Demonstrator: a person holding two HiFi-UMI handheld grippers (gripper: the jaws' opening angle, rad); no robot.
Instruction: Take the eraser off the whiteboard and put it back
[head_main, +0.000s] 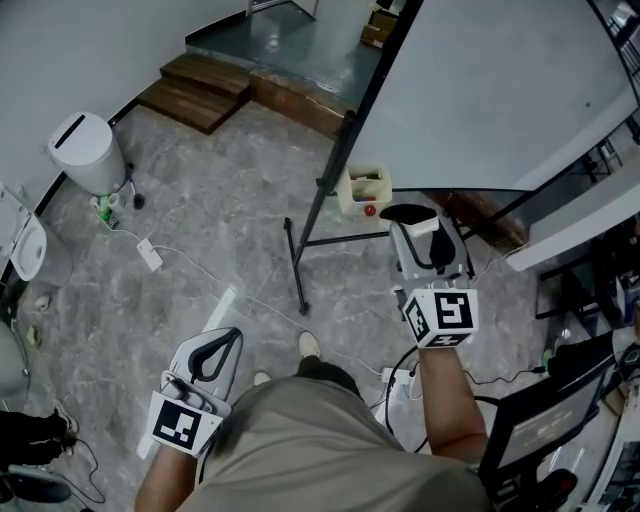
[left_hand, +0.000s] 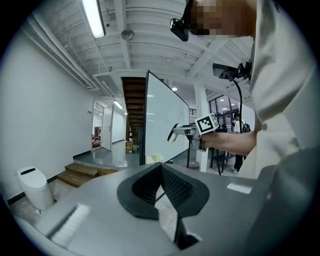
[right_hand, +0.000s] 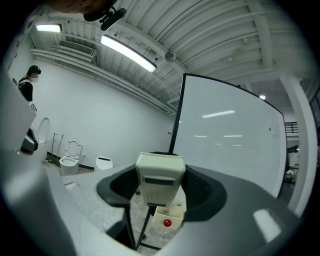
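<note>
Gripping cream rectangular plastic eraser (right_hand: 160, 177): right gripper (head_main: 410, 216) jaws, off large white whiteboard (right_hand: 230, 135). Return to board pending. Left gripper (left_hand: 161, 167) jaws closed, empty.

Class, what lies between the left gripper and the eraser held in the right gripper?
Head view: between left gripper and eraser lie the easel's foot and a shoe tip.

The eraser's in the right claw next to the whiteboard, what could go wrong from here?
1. The cream rectangular plastic eraser sticks out beyond the right claw; it might twist or slip when pressed against the large white whiteboard.
2. That board stands on a thin black metal stand; a hard push could rock it.
</note>
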